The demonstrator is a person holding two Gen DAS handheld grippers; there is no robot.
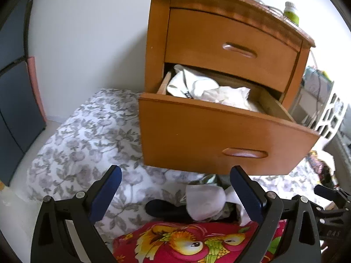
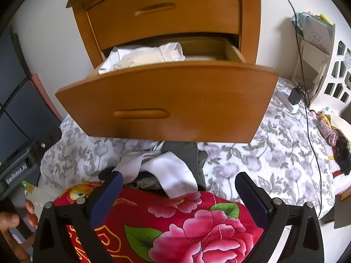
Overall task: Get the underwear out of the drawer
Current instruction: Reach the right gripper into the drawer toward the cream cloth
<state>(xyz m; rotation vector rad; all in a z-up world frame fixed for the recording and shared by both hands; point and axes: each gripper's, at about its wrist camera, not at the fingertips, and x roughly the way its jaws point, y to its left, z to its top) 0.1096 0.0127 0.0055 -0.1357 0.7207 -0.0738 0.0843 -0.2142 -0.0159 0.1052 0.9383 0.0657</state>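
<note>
A wooden nightstand has its lower drawer (image 1: 219, 131) (image 2: 171, 100) pulled out. White crumpled underwear (image 1: 206, 89) (image 2: 144, 57) lies heaped in the drawer's left part. Below the drawer, on the bed, sits a small pile of white and dark garments (image 1: 206, 203) (image 2: 166, 173). My left gripper (image 1: 175, 192) is open, low in front of the drawer, with nothing between its blue pads. My right gripper (image 2: 177, 195) is open too, over the pile and a red floral cloth (image 2: 186, 225), and holds nothing.
A grey floral bedsheet (image 1: 87, 142) (image 2: 274, 153) covers the bed. The upper drawer (image 1: 230, 50) is closed. A green bottle (image 1: 291, 13) stands on the nightstand. A white lattice shelf (image 2: 329, 65), a black charger with cable (image 2: 295, 95) and dark panels (image 1: 15, 98) are around. A hand (image 2: 13, 219) grips the left tool.
</note>
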